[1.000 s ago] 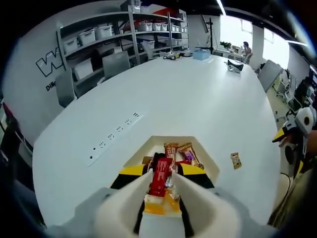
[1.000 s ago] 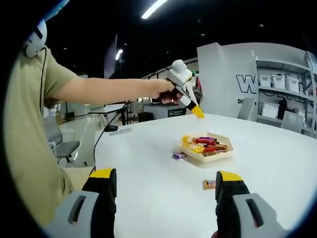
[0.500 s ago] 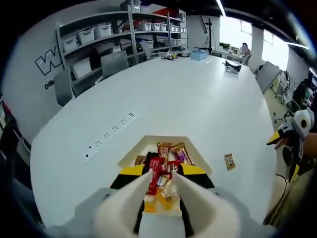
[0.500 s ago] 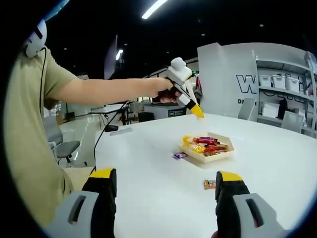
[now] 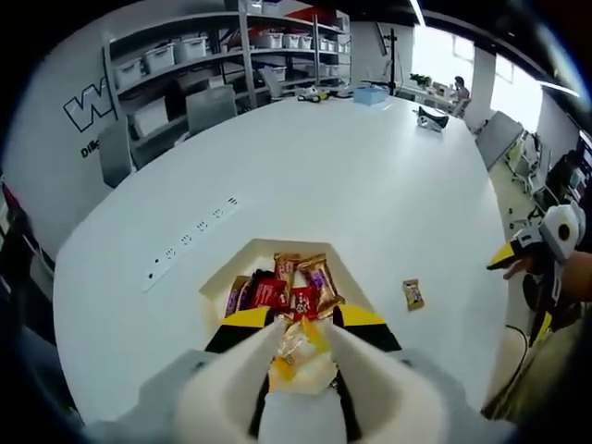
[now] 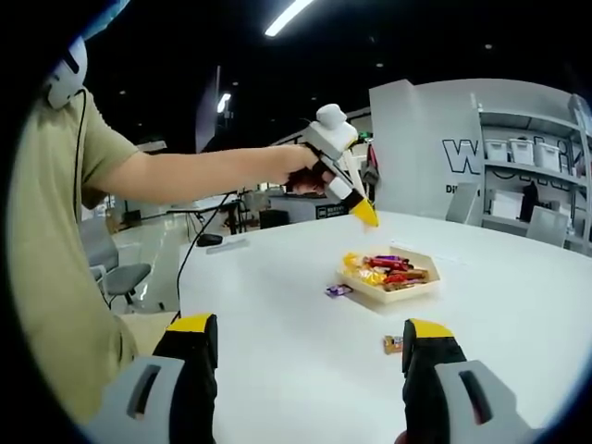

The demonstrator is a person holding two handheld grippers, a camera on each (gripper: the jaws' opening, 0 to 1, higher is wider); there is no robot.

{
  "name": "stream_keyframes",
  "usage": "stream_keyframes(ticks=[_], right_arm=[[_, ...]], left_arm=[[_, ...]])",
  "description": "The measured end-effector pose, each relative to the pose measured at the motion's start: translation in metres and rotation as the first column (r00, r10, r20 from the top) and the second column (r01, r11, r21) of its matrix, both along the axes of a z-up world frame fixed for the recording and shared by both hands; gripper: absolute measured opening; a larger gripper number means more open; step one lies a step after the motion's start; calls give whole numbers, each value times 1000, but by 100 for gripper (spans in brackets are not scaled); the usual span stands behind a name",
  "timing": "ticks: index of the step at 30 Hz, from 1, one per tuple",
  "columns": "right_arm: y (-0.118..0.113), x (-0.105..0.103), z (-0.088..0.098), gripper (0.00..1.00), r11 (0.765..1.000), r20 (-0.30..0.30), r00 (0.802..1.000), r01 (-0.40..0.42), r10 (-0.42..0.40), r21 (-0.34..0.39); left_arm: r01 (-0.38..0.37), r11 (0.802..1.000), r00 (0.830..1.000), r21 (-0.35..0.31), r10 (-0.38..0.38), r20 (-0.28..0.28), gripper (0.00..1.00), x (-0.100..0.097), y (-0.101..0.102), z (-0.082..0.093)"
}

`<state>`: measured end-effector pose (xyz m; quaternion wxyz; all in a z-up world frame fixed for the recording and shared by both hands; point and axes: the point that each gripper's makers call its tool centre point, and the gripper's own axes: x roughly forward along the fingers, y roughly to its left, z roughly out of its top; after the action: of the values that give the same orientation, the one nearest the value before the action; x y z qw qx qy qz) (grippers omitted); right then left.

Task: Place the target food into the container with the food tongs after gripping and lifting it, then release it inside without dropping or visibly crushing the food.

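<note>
A shallow beige tray (image 5: 277,248) holds several wrapped sweets, among them a red bar (image 5: 269,294). My left gripper (image 5: 301,326) hovers over the tray's near end. Its white jaws stand a little apart with nothing clamped, and a yellow-wrapped sweet (image 5: 294,350) shows through the gap. From the right gripper view, the left gripper (image 6: 365,215) hangs in the air above the tray (image 6: 407,291) in a person's hand. My right gripper (image 6: 310,338) stays low near the table edge, jaws wide apart and empty. A small brown sweet (image 6: 393,344) lies loose on the table near it.
The big white table (image 5: 351,176) has a row of sockets (image 5: 190,239) left of the tray. A purple sweet (image 6: 338,290) lies beside the tray. The loose brown sweet (image 5: 413,294) sits right of the tray. Shelves with bins and chairs line the far side.
The red bar that showed between my left jaws a second ago now lies among the sweets in the tray. My left gripper has risen slightly. The right gripper has stayed put.
</note>
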<state>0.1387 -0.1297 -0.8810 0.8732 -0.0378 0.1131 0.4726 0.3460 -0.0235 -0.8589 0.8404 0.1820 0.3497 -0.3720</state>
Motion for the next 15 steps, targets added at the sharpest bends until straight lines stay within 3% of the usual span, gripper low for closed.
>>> stream_keyframes(ticks=[15], right_arm=[[-1,0,2,81,1000,3,1000,1,-1,3]], left_arm=[[33,999,999,9,-32,-21,24,-23,-24,3]])
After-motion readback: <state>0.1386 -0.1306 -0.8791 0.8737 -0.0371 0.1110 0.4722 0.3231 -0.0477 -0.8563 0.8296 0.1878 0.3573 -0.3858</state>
